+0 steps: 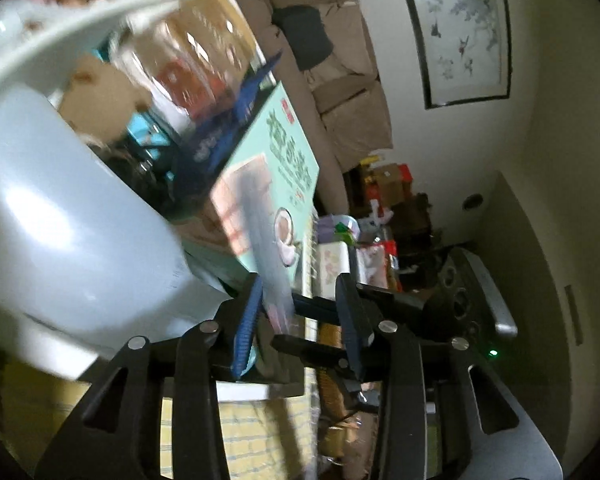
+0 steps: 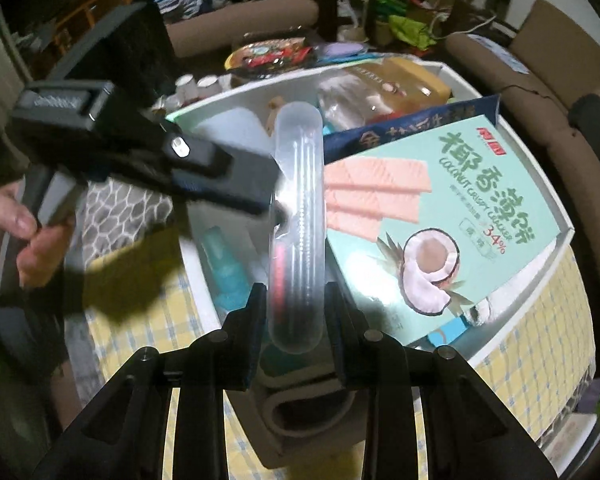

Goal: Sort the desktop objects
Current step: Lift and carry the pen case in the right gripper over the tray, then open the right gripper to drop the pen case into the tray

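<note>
My right gripper (image 2: pixel 296 312) is shut on a clear plastic pen case (image 2: pixel 298 216) with dark and red pens inside, held upright over the white storage box (image 2: pixel 556 240). The left gripper (image 2: pixel 236 184) comes in from the left and touches the case's middle. In the left wrist view the same case (image 1: pixel 266 256) lies blurred against the left finger; the left gripper (image 1: pixel 300 312) stands open around it. A mint-green coconut cracker box (image 2: pixel 460 208) lies on top of the white box and also shows in the left wrist view (image 1: pixel 284 144).
The white box also holds a blue bottle (image 2: pixel 224 268), a dark blue packet (image 2: pixel 412 120) and a clear snack bag (image 2: pixel 380 92). It stands on a yellow checked cloth (image 2: pixel 540 360). Brown sofas (image 2: pixel 540 60) surround the table. A large white object (image 1: pixel 68 224) fills the left wrist view's left side.
</note>
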Demonstrator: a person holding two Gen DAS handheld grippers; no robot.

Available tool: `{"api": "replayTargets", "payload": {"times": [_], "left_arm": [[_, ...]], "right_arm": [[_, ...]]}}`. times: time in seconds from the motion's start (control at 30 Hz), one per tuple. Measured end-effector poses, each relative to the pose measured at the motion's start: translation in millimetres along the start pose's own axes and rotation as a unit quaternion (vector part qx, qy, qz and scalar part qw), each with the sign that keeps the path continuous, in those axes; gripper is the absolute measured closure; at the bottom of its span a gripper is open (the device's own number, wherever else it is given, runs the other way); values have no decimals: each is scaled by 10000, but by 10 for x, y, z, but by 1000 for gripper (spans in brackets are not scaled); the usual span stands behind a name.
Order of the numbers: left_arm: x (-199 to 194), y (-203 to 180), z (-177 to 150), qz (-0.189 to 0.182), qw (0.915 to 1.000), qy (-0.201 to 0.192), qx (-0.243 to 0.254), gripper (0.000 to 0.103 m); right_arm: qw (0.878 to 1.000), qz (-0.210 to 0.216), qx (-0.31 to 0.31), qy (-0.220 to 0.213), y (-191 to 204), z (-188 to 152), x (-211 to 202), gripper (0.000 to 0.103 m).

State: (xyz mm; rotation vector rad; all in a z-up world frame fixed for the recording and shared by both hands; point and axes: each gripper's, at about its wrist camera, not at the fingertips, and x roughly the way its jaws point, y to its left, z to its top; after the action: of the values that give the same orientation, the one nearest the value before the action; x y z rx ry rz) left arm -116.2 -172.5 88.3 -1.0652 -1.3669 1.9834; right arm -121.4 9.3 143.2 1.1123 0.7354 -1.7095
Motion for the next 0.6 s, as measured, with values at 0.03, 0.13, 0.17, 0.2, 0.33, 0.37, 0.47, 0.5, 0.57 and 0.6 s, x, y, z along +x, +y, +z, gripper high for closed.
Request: {"api": "replayTargets", "payload": {"times": [0.03,0.13,0.17,0.2,0.33,0.37,0.47,0.5,0.57,0.6], "left_arm": [[-61,-7,6,46,10000,-82,34,69],[-209,-49,14,249,9991,-254,221,69],[-227,-67,22,321,9987,-280,290,69],[-232,-90,12,363,9984,-280,339,69],[-148,-196,-48,584,9957,-169,699,65],[-164,-211,-35,587,9955,-129,739,65],[-116,-290,-86,623,9943,2,861,62],[-119,-317,-100,645,9938,16,910,60],[-83,-419,-156,755,9908,94,1119,55],[-61,-475,-184,829,9885,140,1257,50]], "right_arm": [[9998,-99,-81,130,-21,-7,32,74],[9985,-288,-200,424,-33,-72,64,74],[9975,-466,-232,483,-19,-109,59,74],[9968,-584,-217,500,-1,-149,44,73],[9960,-868,-96,193,-14,-246,-67,74],[9945,-990,-314,159,15,-295,-94,76],[9866,-1493,-509,407,35,-367,-73,78],[9865,-1531,-404,421,-1,-390,-88,78],[9888,-1480,-30,193,-83,-460,-232,78],[9888,-1483,145,80,-116,-491,-300,77]]}}
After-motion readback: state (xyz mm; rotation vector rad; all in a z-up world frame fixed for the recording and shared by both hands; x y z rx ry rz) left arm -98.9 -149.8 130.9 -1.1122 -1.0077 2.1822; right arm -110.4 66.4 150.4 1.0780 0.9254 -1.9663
